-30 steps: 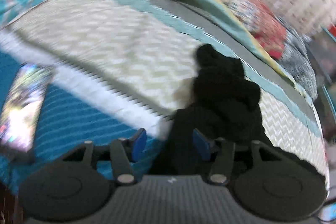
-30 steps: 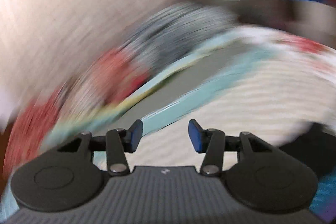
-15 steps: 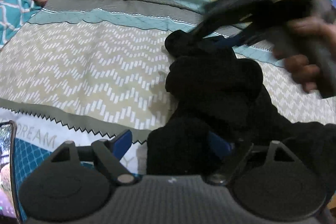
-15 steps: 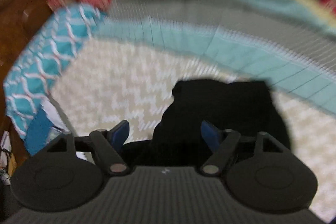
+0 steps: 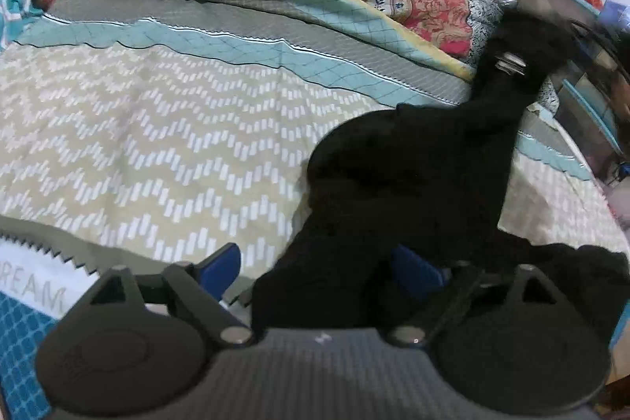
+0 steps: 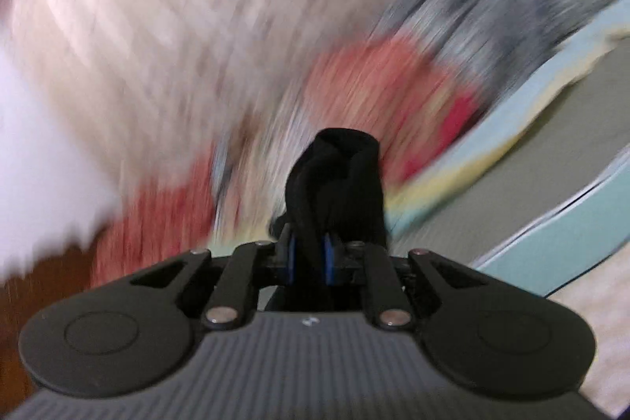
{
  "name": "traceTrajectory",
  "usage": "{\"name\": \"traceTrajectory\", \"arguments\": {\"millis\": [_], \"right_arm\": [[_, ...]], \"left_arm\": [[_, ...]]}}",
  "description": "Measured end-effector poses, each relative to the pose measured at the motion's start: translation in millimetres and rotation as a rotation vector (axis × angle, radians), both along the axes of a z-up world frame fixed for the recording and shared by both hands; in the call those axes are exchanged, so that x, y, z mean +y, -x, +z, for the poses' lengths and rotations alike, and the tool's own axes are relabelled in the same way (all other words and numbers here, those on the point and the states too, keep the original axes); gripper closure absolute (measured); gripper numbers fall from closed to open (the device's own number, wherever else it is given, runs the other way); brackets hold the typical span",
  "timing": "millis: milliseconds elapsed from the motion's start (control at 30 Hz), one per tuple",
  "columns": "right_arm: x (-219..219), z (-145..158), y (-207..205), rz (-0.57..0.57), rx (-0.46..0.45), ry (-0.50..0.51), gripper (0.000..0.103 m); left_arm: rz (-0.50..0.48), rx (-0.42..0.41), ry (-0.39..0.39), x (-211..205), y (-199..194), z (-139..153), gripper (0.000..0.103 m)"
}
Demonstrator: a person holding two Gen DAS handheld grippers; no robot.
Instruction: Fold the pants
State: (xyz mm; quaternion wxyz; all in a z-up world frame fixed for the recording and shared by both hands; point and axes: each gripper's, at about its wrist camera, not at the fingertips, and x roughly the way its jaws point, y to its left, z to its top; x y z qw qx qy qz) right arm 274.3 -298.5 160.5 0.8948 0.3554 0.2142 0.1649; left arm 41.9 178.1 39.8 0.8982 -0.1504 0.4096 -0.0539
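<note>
Judging by the crumpled heap, you have hardly begun the folding; the black pants are bunched on the right side of the bed, not spread flat, and no crease or fold shows in them, so straightening, laying out and every fold look to be left. Nearest you, your left gripper sits low over the quilt with its blue pads wide apart; a dark mass of the pants lies between them and hides much of the right pad, but the jaws are released and pinch nothing. From there the cloth climbs in a taut strand toward the far right, where your right gripper appears as a dark, blurred shape holding the top of it above the quilt. In the right wrist view that right gripper is clenched on a narrow bunch of the pants, the pads pressed close against the cloth and a knob of fabric standing up beyond them; the background there is smeared, so you cannot read its height or tilt with any exactness, only that it points toward the patterned bedding and pale curtain at the far side.
</note>
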Motion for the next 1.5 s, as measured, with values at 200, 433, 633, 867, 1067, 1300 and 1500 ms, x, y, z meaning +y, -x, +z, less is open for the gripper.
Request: {"name": "traceTrajectory", "arguments": {"millis": [200, 433, 633, 867, 1067, 1300, 1500], "right_arm": [[-123, -57, 46, -0.319, 0.226, 0.073, 0.082], [-170, -125, 99, -0.391, 0.429, -0.018, 0.051], [-182, -136, 131, -0.399, 0.432, -0.066, 0.05], [-129, -88, 125, -0.203, 0.209, 0.358, 0.047], [-40, -108, 113, 0.182, 0.131, 0.808, 0.033], [-75, -126, 91, 0.064, 0.242, 0.592, 0.077], [-166, -61, 140, -0.165, 0.111, 0.052, 0.093]], "left_arm": [[-0.005, 0.033, 0.044, 4, -36, -3, 0.01], [-0.115, 0.107, 0.073, -32, -90, -7, 0.01], [-0.22, 0.155, 0.022, -89, -131, -22, 0.008], [-0.311, 0.133, -0.17, -142, -127, -25, 0.087], [-0.169, -0.041, -0.111, -100, -90, 26, 0.088], [-0.066, -0.121, 0.029, -52, -47, 54, 0.088], [0.018, -0.156, 0.024, -33, -15, 57, 0.088]]}}
